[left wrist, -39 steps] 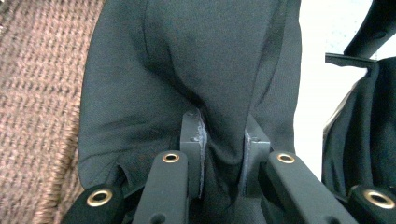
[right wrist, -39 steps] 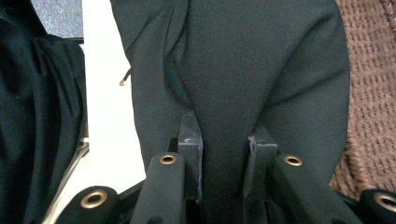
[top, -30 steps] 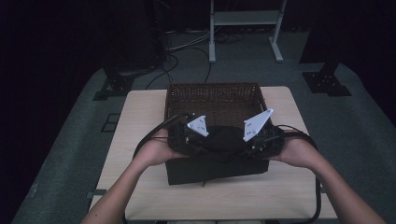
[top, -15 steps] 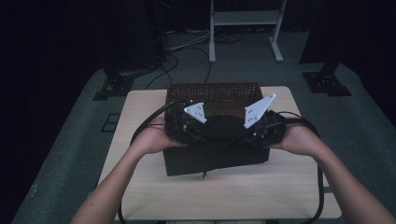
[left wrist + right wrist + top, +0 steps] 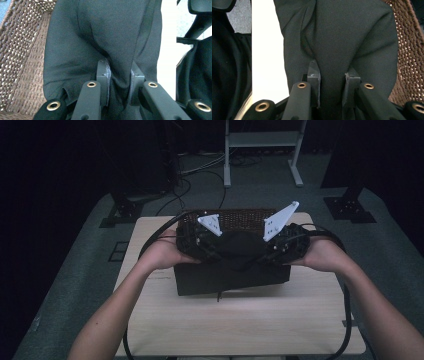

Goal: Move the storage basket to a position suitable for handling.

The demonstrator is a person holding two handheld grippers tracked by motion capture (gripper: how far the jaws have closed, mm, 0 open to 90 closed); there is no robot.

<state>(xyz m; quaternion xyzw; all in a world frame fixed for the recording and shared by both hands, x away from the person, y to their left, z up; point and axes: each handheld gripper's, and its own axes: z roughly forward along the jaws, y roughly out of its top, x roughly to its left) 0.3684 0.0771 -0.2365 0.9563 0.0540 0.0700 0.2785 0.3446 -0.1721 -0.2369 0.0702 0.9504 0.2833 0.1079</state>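
1. Jaws on both sides are clamped on the black cloth (image 5: pixel 239 251): left gripper (image 5: pixel 119 82) and right gripper (image 5: pixel 331 83) each pinch a fold.
2. I'm holding it raised over the wicker basket (image 5: pixel 235 218), its lower part hanging toward the counter (image 5: pixel 240 320).
3. I'd keep both grips level and the cloth taut, clear of the rim.

Both forearms reach in from below, slightly bent, hands level with each other. The left gripper (image 5: pixel 212 245) and right gripper (image 5: pixel 275 245) face each other, close together, each with its jaws clamped shut on something dark.
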